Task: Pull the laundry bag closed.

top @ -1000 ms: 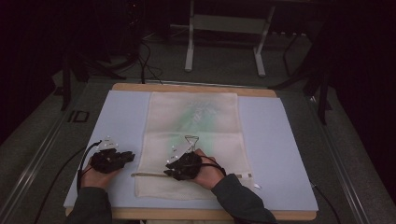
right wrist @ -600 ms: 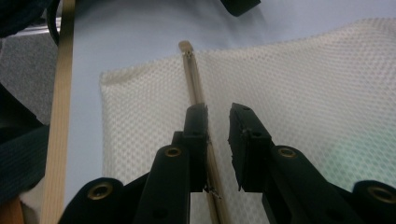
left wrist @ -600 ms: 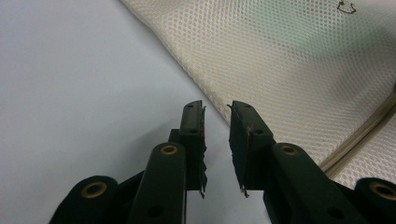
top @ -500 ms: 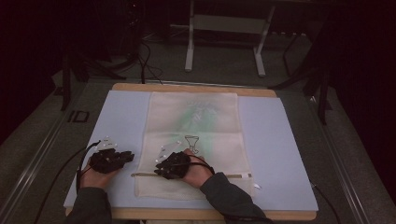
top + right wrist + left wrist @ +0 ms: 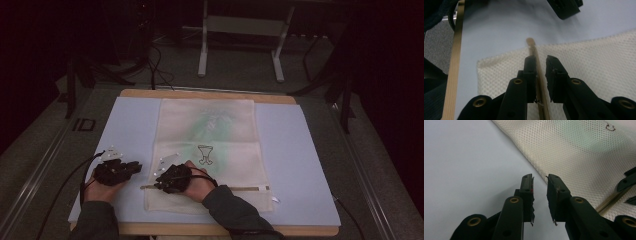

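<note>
One mesh bag (image 5: 207, 150), soft, light; zip (image 5: 537, 75) between right tool (image 5: 541, 62) jaws, closing, unclamped. Left tool (image 5: 539, 181) apart, empty. Grip at zip end.

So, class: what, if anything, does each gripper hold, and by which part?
Nothing yet: right gripper straddles the mesh bag's zipper strip, jaws closing, not pressing; left gripper is empty.
</note>
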